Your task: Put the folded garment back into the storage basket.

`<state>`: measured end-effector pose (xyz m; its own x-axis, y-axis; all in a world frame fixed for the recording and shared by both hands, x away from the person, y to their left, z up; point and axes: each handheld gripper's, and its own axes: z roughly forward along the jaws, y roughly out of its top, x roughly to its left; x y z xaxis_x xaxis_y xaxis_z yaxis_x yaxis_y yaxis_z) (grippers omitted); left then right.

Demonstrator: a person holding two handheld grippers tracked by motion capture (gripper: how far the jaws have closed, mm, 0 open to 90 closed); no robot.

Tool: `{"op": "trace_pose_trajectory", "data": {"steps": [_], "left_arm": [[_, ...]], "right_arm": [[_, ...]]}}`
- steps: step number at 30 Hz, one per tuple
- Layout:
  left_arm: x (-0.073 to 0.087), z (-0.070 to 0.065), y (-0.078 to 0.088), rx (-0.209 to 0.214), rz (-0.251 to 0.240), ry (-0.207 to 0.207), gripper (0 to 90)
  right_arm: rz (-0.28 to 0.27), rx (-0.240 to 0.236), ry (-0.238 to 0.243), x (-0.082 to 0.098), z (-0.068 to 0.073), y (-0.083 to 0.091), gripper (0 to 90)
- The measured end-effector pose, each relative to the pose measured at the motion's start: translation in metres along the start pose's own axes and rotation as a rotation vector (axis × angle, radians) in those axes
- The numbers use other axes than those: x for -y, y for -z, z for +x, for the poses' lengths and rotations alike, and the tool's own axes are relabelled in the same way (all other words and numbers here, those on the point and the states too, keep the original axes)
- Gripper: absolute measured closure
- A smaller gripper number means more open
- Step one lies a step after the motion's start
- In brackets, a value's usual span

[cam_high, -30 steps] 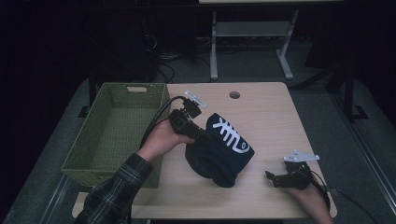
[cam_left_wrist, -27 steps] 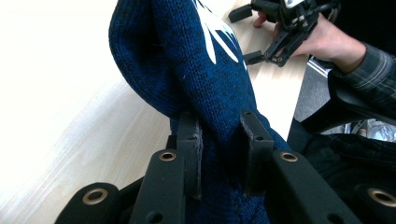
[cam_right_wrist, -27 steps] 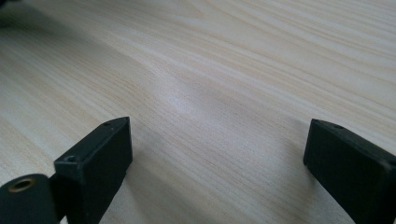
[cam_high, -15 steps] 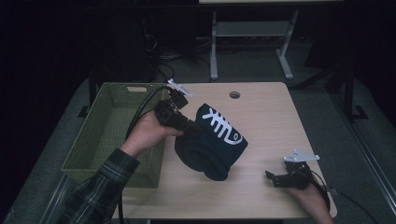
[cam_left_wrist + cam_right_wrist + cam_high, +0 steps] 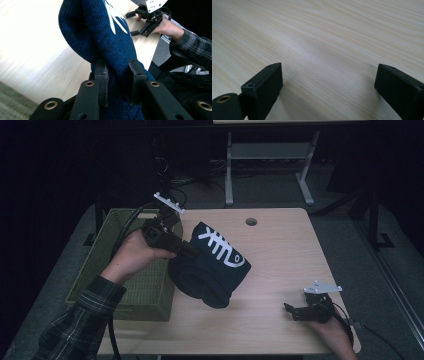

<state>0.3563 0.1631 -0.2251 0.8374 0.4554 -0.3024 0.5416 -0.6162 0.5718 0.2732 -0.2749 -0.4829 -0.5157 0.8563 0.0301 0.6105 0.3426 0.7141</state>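
Gripping navy knit beanie (image 5: 212, 267) with white fishbone print, left gripper (image 5: 186, 249) clamped on fabric fold, hat lifted above wooden table (image 5: 280, 250), beside green woven basket (image 5: 107, 235). Right gripper (image 5: 292, 311) resting on table near right edge, jaws wide, nothing between.

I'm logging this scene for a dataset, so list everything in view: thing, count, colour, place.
knit hat: one, dark blue with a white fishbone design, lifted off the table at its left half, beside the basket.
basket: one, green woven, at the table's left edge.
table: one, light wood, with a round hole near its far edge.
white frame: one, on the floor beyond the table.
left gripper: one, black, jaws clamped on the hat's fabric.
right gripper: one, black, jaws open, low over the table's near right corner.
plaid sleeve: one, on the left forearm.
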Motion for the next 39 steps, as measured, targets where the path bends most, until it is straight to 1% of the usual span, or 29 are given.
{"op": "trace_pose_trajectory", "data": {"steps": [1, 2, 3, 5, 6, 7, 14, 20, 23, 24, 25, 26, 27, 29, 39], "left_arm": [[0.0, 0.0, 0.004, -0.001, 0.0, 0.002, 73.8], [0.0, 0.0, 0.004, -0.001, 0.0, 0.002, 73.8], [0.001, 0.001, 0.011, -0.004, -0.002, 0.008, 73.8], [0.002, 0.002, 0.018, -0.01, -0.005, 0.015, 73.9], [0.002, 0.002, 0.018, -0.01, -0.005, 0.015, 73.8], [0.003, 0.002, 0.024, -0.017, -0.011, 0.026, 73.8], [0.009, 0.008, 0.044, -0.04, -0.027, 0.054, 73.8], [0.016, 0.011, 0.063, -0.07, -0.034, 0.072, 73.8], [0.02, 0.013, 0.073, -0.084, -0.046, 0.084, 73.8], [0.02, 0.013, 0.073, -0.084, -0.046, 0.084, 73.8], [0.024, 0.014, 0.08, -0.094, -0.053, 0.091, 73.8], [0.024, 0.014, 0.08, -0.094, -0.053, 0.091, 73.8], [0.027, 0.015, 0.086, -0.104, -0.061, 0.097, 73.8], [0.031, 0.016, 0.093, -0.111, -0.07, 0.105, 73.8], [0.049, 0.022, 0.118, -0.145, -0.099, 0.146, 73.8]], "right_arm": [[0.0, 0.0, 0.0, 0.0, 0.0, 0.0, 7.6], [0.0, 0.0, 0.0, 0.0, 0.0, 0.0, 7.6], [0.0, 0.0, 0.0, 0.0, 0.0, 0.0, 7.6], [0.0, 0.0, 0.0, 0.0, 0.0, 0.0, 7.6], [0.0, 0.001, 0.0, 0.0, 0.0, 0.0, 7.6], [0.0, 0.001, 0.0, 0.0, 0.0, 0.0, 7.6], [0.0, 0.001, 0.0, 0.0, 0.0, 0.0, 7.6], [-0.001, 0.001, 0.0, 0.0, 0.0, 0.0, 7.6], [-0.001, 0.002, 0.0, 0.0, 0.0, 0.0, 7.6], [-0.001, 0.003, 0.0, 0.0, 0.0, 0.0, 7.6], [-0.002, 0.004, -0.001, 0.0, 0.0, 0.0, 7.6], [-0.002, 0.004, -0.002, 0.0, 0.0, 0.0, 7.6], [-0.001, 0.004, -0.003, 0.0, 0.0, 0.0, 7.6], [-0.001, 0.004, -0.004, 0.0, 0.0, 0.0, 7.6], [-0.001, 0.007, -0.009, 0.0, 0.0, 0.0, 7.6]]}}
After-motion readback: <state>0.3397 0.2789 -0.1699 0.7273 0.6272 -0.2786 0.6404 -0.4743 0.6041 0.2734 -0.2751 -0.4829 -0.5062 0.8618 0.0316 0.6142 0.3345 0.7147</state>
